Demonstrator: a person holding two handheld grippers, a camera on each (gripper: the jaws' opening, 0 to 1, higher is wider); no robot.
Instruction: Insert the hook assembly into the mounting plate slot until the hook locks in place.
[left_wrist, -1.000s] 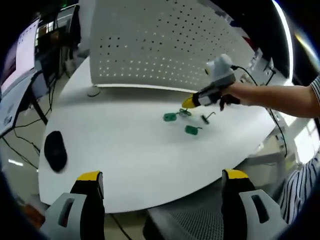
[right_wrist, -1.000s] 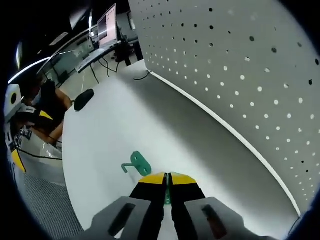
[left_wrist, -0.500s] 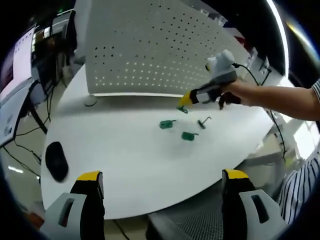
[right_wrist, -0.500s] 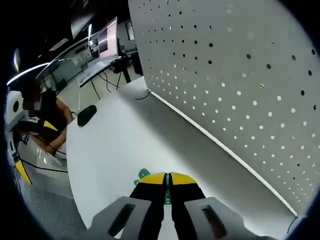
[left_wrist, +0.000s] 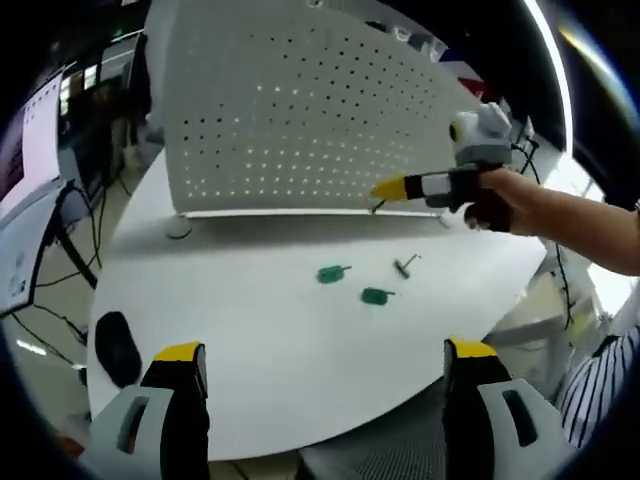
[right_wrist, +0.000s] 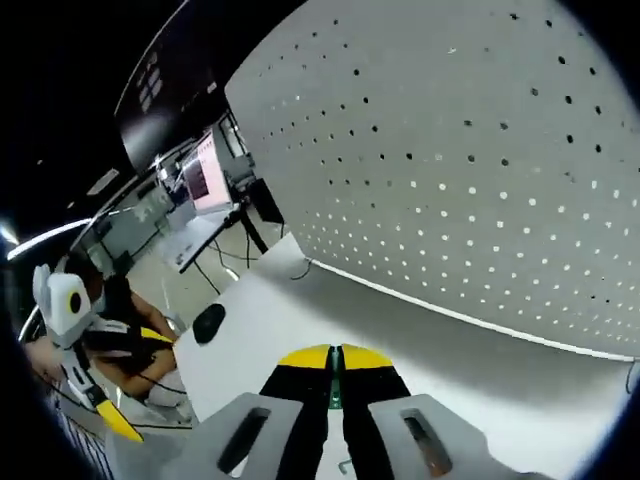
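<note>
Lifted clear of the white round table (left_wrist: 280, 340), the right gripper (left_wrist: 385, 187) has risen from among the small parts and now hangs in front of the white perforated pegboard panel (left_wrist: 300, 110), near its lower edge. In the right gripper view its yellow-tipped jaws are pressed together on a thin green hook piece (right_wrist: 334, 385), of which only a sliver of green shows between the tips — the panel has swung up to take most of that view, which fits a carry toward the board.

Left behind on the table, in front of the panel, lie two green plastic hook parts (left_wrist: 331, 273) (left_wrist: 375, 296) and, beside them, a small grey metal bracket (left_wrist: 405, 265); all three lie close together without touching. A black computer mouse (left_wrist: 117, 347) sits well away from the panel, near the table's front left edge.

The left gripper (left_wrist: 325, 365) hovers off the table's near edge, its jaws spread wide and empty.

As a judgement, the pick is done and the insertion is next: the held piece has to be lined up with a slot or hole in the panel. Which slot is meant cannot be told from here, and the grip on so thin a part looks liable to twist on contact.
</note>
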